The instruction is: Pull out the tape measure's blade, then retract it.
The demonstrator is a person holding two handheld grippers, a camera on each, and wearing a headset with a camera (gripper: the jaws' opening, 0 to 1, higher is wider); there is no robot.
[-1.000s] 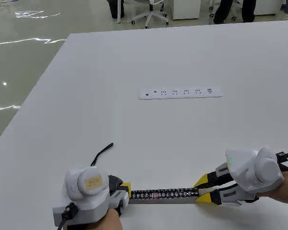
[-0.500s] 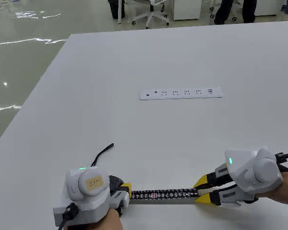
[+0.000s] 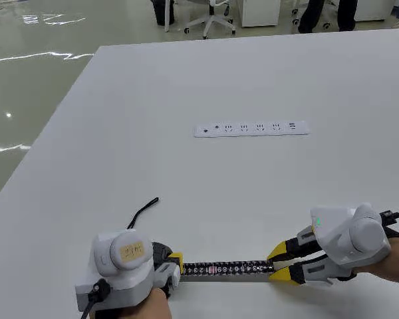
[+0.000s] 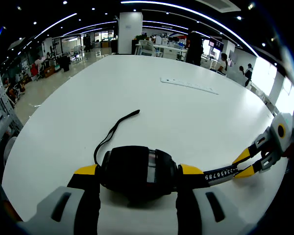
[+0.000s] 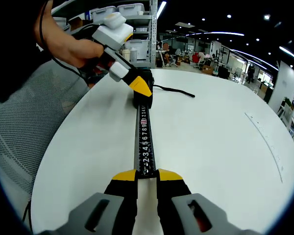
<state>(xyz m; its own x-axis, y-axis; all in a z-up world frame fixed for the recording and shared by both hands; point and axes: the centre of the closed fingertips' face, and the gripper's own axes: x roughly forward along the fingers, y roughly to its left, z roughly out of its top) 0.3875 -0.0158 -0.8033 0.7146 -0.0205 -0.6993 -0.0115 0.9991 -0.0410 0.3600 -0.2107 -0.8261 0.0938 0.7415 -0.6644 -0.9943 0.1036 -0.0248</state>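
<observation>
The tape measure sat at the near left of the white table. Its blade was drawn out flat along the near edge, with its long axis running left to right and its free end pointing right. The left gripper had its yellow-tipped jaws spread as wide as the black case and pressed against its two sides, clamping it. The right gripper had its jaws brought almost together, pinching the blade's free end between the yellow tips. Between the two grippers the blade ran straight and lay on the tabletop. A black strap trailed from the case toward the far left. A white power strip lay farther off, well apart from the tape.
</observation>
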